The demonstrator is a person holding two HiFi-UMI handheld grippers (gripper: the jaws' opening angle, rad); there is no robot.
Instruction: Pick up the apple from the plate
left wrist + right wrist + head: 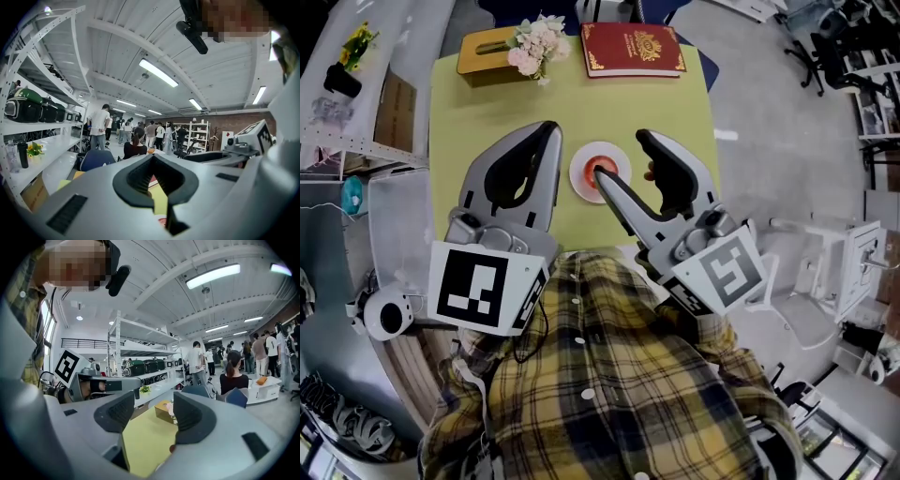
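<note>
On the yellow-green table (487,122) stands a small white plate (577,164) with a red apple (592,181) on it. My right gripper (624,156) is open: its left fingertip (603,172) lies over the apple, its right finger is off the plate's right rim. In the right gripper view the right gripper (152,416) shows only bare table between its pads. My left gripper (548,127) hovers left of the plate, shut and empty. Its tips also meet in the left gripper view, left gripper (151,158).
At the table's far edge lie a red book (633,49), a yellow tissue box (486,52) and a bunch of pale flowers (538,43). A white chair (825,281) stands to the right and white shelving (356,94) to the left. People stand far off in the room.
</note>
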